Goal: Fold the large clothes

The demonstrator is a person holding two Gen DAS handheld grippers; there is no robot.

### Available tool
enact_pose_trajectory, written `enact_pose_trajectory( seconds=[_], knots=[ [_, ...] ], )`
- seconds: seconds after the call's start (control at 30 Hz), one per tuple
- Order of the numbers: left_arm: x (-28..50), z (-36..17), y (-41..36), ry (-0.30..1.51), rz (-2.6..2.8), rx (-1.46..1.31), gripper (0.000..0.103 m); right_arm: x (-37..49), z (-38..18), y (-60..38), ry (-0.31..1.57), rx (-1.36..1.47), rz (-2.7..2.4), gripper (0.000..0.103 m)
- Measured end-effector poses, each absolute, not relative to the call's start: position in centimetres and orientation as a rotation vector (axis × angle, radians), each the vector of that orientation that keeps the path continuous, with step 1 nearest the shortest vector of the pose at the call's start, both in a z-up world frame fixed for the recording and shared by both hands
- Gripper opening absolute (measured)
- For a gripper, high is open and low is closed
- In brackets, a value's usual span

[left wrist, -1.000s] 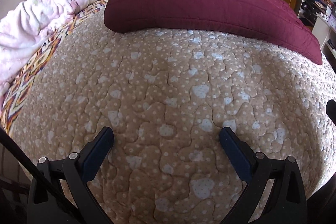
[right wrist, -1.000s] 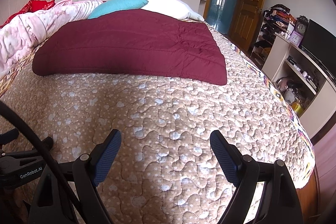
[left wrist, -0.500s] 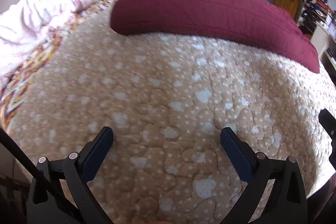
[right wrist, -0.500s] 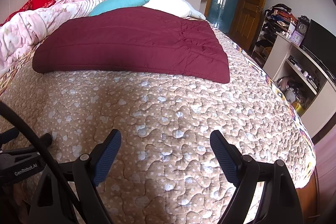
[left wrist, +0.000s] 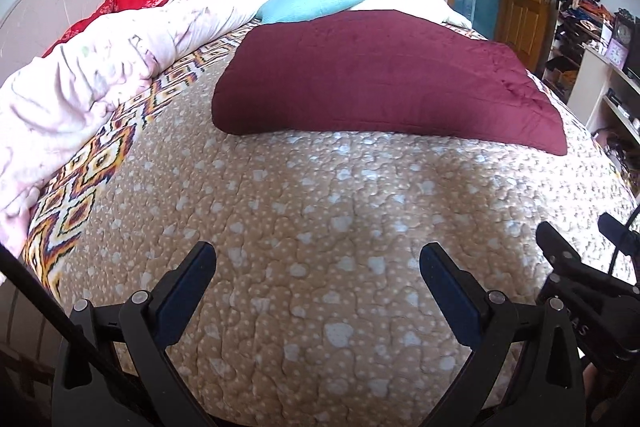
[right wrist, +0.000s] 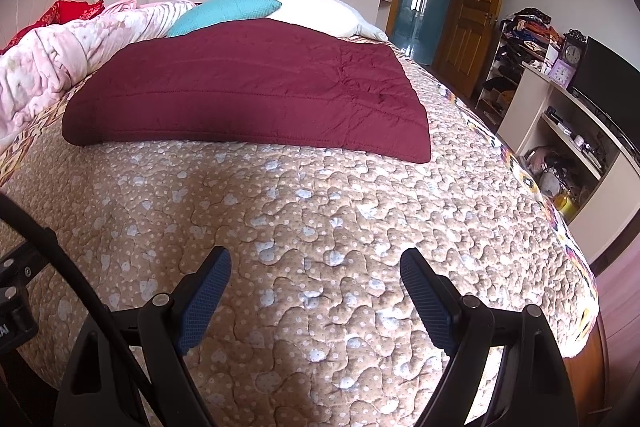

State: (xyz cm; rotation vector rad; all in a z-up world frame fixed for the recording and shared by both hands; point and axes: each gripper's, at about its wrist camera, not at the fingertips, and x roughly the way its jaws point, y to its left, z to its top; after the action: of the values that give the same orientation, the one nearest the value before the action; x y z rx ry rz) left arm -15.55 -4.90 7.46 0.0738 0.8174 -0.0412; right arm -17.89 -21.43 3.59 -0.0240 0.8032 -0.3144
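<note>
- Since a second ago my left gripper [left wrist: 318, 267] has come up a bit, so its camera now sees more of the room and the far wall; my right gripper [right wrist: 316, 273] has stayed where it was.
- Both grippers stand wide open over the near part of the bed. Nothing is between the blue fingers [left wrist: 188, 287] of the left one, and nothing is between the blue fingers [right wrist: 424, 293] of the right one.
- Under them lies only the tan bedspread [right wrist: 320, 227] with its white spots. I am not holding it.
- Farther away lies the big dark red quilted piece [right wrist: 248, 95], the thing I think I must fold. It lies flat as a neat block, with straight edges.
- It may be folded once or more already, but I cannot tell how many times.
- I think the work left is to reach to its near edge, grab it with both grippers, and fold it smaller.
- On the far left is a pink blanket [left wrist: 92, 75], and behind the red piece a blue pillow [right wrist: 224, 11].
</note>
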Motion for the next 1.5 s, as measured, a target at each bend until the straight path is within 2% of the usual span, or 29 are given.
enact_pose_trajectory(
  seconds=[1.5],
  knots=[
    [-16.8, 10.3, -5.6, 0.756, -0.067, 0.08, 0.102, -15.9, 6.0, -18.6, 0.752, -0.138, -0.304, 0.089]
  ],
)
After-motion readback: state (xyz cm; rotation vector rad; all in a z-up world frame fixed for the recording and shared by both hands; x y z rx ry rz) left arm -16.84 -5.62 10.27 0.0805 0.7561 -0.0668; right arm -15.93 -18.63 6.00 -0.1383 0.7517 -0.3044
